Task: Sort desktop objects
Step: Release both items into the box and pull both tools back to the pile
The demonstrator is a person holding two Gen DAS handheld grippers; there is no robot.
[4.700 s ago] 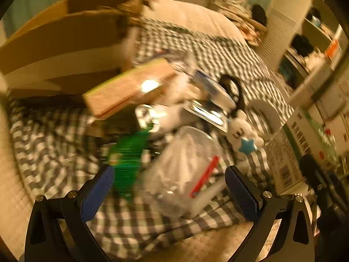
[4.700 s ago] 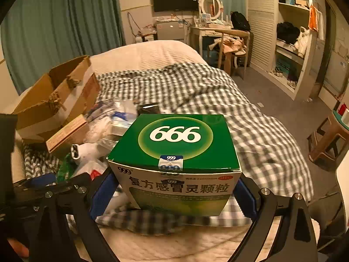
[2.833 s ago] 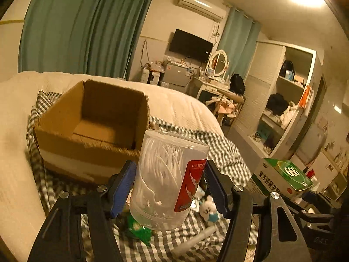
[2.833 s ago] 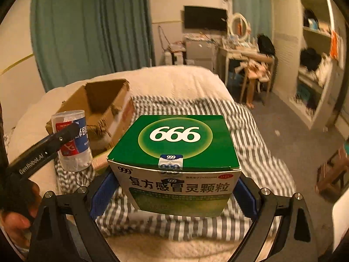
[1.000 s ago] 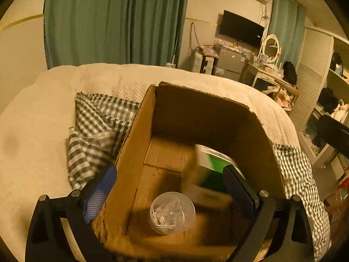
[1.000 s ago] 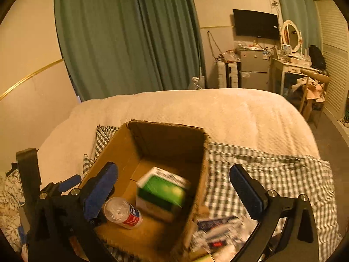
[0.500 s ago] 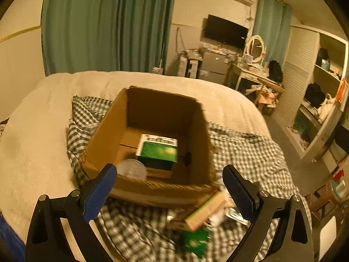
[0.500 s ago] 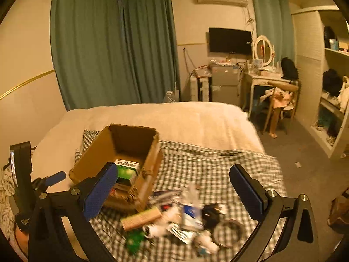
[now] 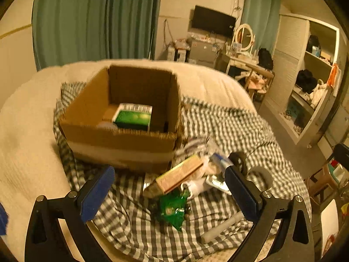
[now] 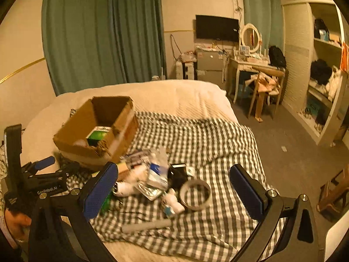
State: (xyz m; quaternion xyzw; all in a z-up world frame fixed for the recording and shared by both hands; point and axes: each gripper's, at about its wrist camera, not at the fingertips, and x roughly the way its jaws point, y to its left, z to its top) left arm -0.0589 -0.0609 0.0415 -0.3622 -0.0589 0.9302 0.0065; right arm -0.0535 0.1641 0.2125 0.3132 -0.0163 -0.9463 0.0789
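Observation:
An open cardboard box (image 9: 122, 140) (image 10: 76, 139) stands on a checked cloth on the bed. Inside it lies the green medicine box (image 9: 133, 116) (image 10: 99, 135), with the clear cotton-swab jar (image 9: 108, 125) beside it, mostly hidden by the box wall. In front of the box lies a heap of small items: a tan flat packet (image 9: 180, 173), a green wrapper (image 9: 172, 208), a tape ring (image 10: 195, 194) and a white tube (image 10: 146, 224). My left gripper (image 9: 169, 187) and right gripper (image 10: 174, 190) both hang open and empty above the heap.
The checked cloth (image 10: 207, 144) covers the near half of a cream bed (image 10: 174, 93). A desk with a chair (image 10: 264, 91), open shelves (image 10: 325, 69) and green curtains (image 10: 102, 35) ring the room. A person's hand (image 10: 15, 222) holds the left gripper at the lower left.
Both grippers have let go of their loads, which now lie in the cardboard box. Since then both have pulled back and away from the box, toward the heap of items.

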